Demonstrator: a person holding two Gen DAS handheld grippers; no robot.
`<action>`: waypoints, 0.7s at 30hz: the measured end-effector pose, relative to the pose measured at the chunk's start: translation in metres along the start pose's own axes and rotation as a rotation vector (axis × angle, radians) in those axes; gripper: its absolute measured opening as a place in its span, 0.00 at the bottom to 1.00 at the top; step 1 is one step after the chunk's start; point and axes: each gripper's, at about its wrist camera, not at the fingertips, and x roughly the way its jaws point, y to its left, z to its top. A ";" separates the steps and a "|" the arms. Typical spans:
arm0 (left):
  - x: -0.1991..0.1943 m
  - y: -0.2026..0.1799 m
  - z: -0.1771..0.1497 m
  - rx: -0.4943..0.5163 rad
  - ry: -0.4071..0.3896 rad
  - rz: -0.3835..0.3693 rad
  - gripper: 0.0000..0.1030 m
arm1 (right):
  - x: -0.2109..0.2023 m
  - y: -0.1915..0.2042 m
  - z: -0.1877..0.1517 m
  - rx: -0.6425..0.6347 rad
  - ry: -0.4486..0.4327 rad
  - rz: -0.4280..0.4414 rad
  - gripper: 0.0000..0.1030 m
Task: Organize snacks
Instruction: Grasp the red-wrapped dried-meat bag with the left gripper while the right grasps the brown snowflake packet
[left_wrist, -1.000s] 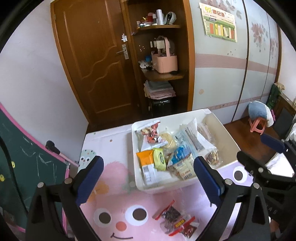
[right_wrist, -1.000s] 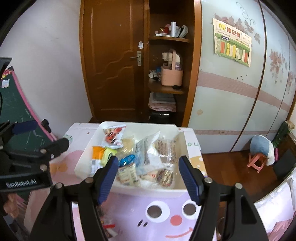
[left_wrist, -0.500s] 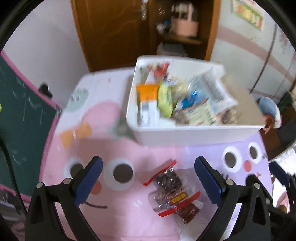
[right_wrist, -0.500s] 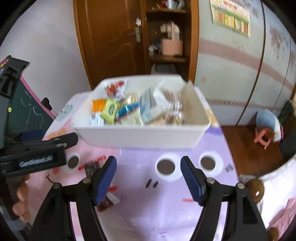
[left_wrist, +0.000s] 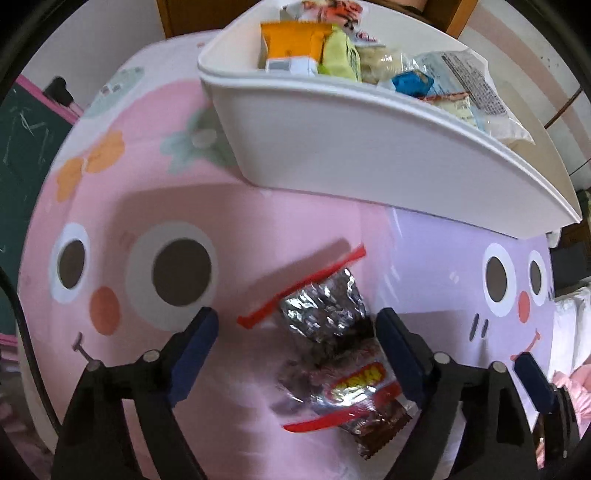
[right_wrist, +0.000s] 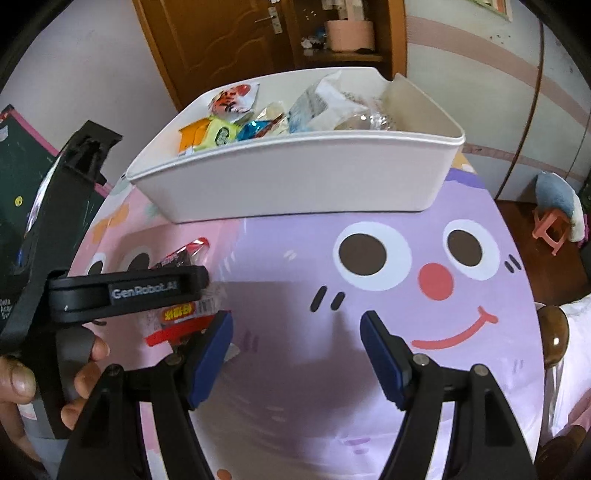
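Tabletop (right_wrist: 461, 369) spread with a cartoon cover, pink face on one half, lilac smiling face on the other. White bin (right_wrist: 295, 177) standing toward the far side, crammed with snack packets: an orange pack (left_wrist: 291, 42), a yellow-green one (left_wrist: 341, 55), a blue wrapper (left_wrist: 410, 83), a big clear bag with printed text (left_wrist: 469, 79). Out on the pink half, just in front of the bin and not touching it, the loose snack bag (left_wrist: 332, 332) lying flat, clear film with red strips along both ends, dark pieces inside, a red-and-yellow label near its lower end.

Left gripper (left_wrist: 295, 334) tipped steeply down over that bag, jaws just narrowed yet still apart; right blue pad right at the bag's edge, contact too close to call, left pad clear with bare pink cover beside it. Nothing pinched.

Right gripper (right_wrist: 295, 334) low over the lilac half, jaws spread, only cover between them. Hand (right_wrist: 48, 380) wrapped around the left tool's handle at the left edge of the right wrist view.
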 end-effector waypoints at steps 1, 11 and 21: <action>-0.001 0.000 -0.001 0.003 -0.006 0.000 0.76 | 0.002 0.002 -0.001 -0.007 0.004 0.004 0.70; -0.013 0.029 -0.012 0.021 -0.046 -0.050 0.46 | 0.008 0.023 -0.005 -0.078 0.026 0.103 0.70; -0.022 0.097 -0.026 0.001 -0.074 -0.014 0.44 | 0.025 0.067 -0.014 -0.223 0.080 0.139 0.70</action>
